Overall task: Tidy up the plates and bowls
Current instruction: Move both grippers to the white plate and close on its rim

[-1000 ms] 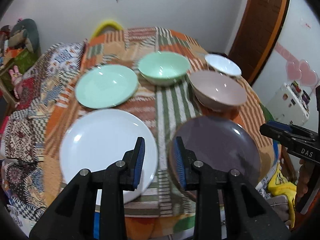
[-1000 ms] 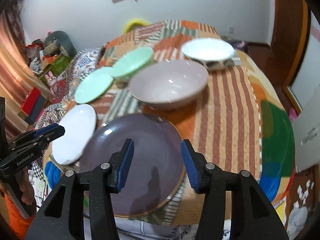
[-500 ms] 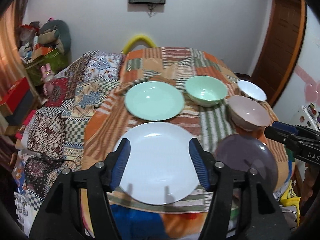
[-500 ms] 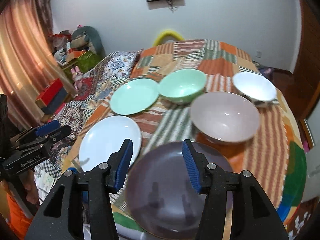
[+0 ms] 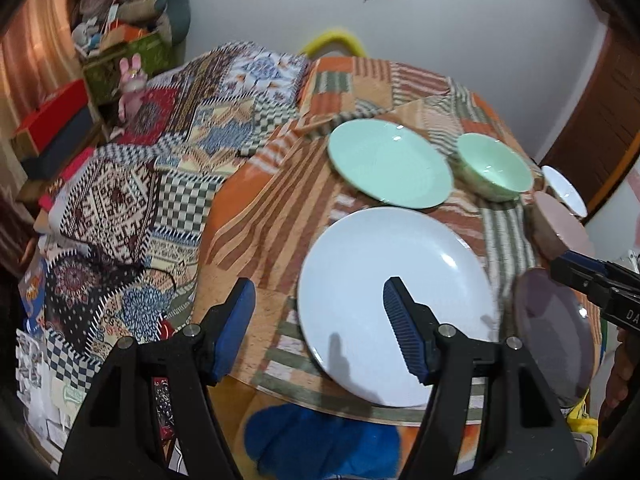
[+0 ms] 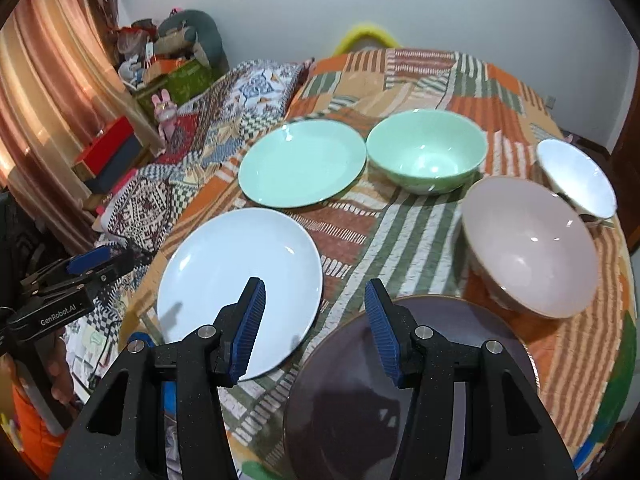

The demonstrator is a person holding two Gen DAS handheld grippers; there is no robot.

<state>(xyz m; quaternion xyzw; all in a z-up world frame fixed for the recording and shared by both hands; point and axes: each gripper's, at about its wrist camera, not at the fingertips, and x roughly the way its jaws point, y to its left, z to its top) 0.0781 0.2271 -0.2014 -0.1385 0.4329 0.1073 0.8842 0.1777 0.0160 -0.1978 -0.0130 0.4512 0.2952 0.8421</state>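
On the cloth-covered round table lie a white plate (image 5: 400, 292) (image 6: 236, 264), a green plate (image 5: 388, 162) (image 6: 302, 164) and a purple plate (image 5: 556, 332) (image 6: 344, 384). Beyond them stand a green bowl (image 6: 426, 152), a pink bowl (image 6: 528, 248) and a small white bowl (image 6: 576, 176). My left gripper (image 5: 318, 284) hovers over the white plate's left rim, its jaws opening and touching nothing. My right gripper (image 6: 314, 283) hangs open above the strip of cloth between the white and purple plates, holding nothing.
The table (image 6: 400, 232) has a striped patchwork cloth. A surface under a patterned quilt (image 5: 160, 168) adjoins it on the left, with cluttered shelves (image 5: 120, 52) and a curtain behind. A yellow chair back (image 6: 366, 38) stands at the far side and a wooden door (image 5: 600, 120) on the right.
Both grippers have shifted left. The left one went from the gap between the white and purple plates to the white plate's left rim, and its jaws widened. The right one left the purple plate's middle.
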